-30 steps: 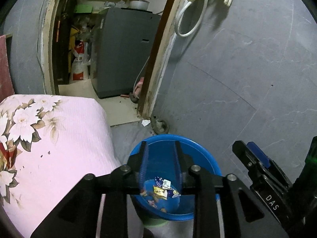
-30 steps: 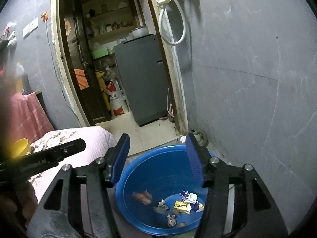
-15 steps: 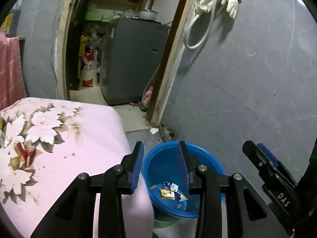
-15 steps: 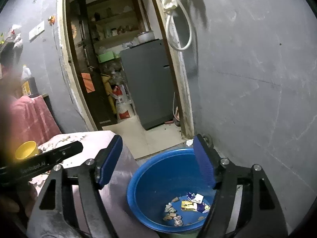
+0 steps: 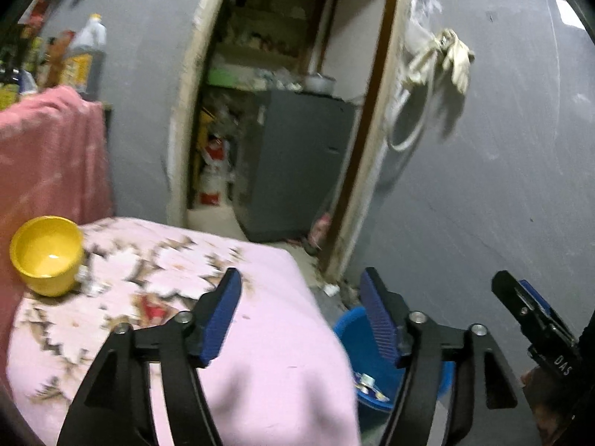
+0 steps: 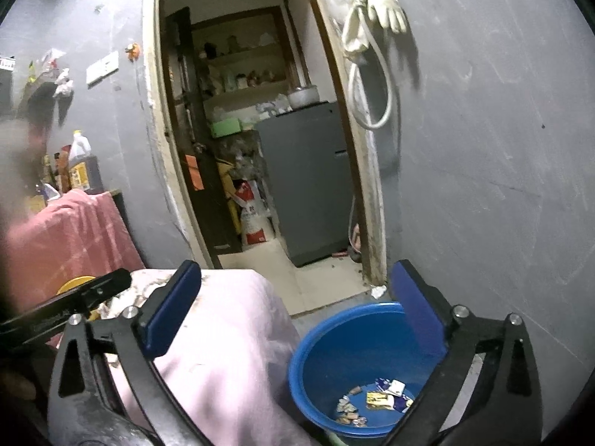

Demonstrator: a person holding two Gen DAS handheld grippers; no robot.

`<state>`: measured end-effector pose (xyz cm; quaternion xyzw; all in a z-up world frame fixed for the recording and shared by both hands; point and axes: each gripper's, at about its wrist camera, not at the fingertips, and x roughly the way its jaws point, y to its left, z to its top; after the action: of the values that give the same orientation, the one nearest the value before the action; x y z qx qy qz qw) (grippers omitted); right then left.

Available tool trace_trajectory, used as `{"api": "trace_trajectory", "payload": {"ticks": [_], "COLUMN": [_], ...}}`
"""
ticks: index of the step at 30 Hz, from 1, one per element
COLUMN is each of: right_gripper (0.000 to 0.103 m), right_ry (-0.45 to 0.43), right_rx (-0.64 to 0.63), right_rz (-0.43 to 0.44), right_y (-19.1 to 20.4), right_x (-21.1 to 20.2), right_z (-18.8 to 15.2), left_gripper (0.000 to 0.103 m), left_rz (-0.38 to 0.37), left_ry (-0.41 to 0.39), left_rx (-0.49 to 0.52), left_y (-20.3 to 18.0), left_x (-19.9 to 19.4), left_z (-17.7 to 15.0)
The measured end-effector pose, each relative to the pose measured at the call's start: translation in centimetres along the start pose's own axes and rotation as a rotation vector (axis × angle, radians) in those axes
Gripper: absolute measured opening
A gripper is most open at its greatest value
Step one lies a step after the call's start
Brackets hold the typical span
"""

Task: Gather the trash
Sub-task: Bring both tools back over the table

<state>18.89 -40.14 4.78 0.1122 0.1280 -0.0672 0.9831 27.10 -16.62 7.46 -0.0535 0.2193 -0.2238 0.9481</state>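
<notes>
Left gripper (image 5: 297,316): jaws have just been opening and stand well apart, nothing between the blue pads. Right gripper (image 6: 293,312): jaws have also just been opening, now spread very wide, likewise empty. The blue basin (image 6: 334,342) sits on the floor below and ahead of the right gripper, framed between its fingers; in the left wrist view only part of its rim shows, beside the right-hand finger. The trash (image 6: 375,401), small wrappers and scraps, lies loose in the basin's bottom, clear of both grippers. A surface under a pink floral cloth (image 5: 260,334) spreads below and left of both grippers, touching the basin's side as far as can be told. A yellow cup (image 5: 46,254) stands on it, far left of the left gripper.
</notes>
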Motion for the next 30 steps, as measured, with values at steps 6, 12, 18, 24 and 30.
{"api": "trace_trajectory", "payload": {"ticks": [6, 12, 18, 24, 30], "right_gripper": [0.103, 0.103, 0.103, 0.103, 0.103], "right_ry": [-0.032, -0.070, -0.139, -0.185, -0.165], "right_rx": [-0.028, -0.057, -0.111, -0.169, -0.198], "right_rz": [0.046, 0.102, 0.167, 0.218, 0.264], "right_y": [3.6, 7.2, 11.0, 14.4, 16.6], "right_x": [-1.1, -2.0, -3.4, -4.0, -2.9], "right_z": [0.3, -0.1, -1.2, -2.0, -2.8], "left_gripper": [0.095, 0.099, 0.100, 0.100, 0.100], "left_rz": [0.091, 0.171, 0.265, 0.369, 0.426], "left_ry": [-0.110, -0.188, -0.242, -0.267, -0.265], "left_rx": [-0.030, -0.056, -0.072, -0.048, -0.042], "left_y": [3.6, 6.8, 9.7, 11.9, 13.6], "left_x": [-4.3, -7.9, -11.1, -13.1, -13.5], "left_z": [0.1, -0.6, -1.5, -3.1, -4.3]}}
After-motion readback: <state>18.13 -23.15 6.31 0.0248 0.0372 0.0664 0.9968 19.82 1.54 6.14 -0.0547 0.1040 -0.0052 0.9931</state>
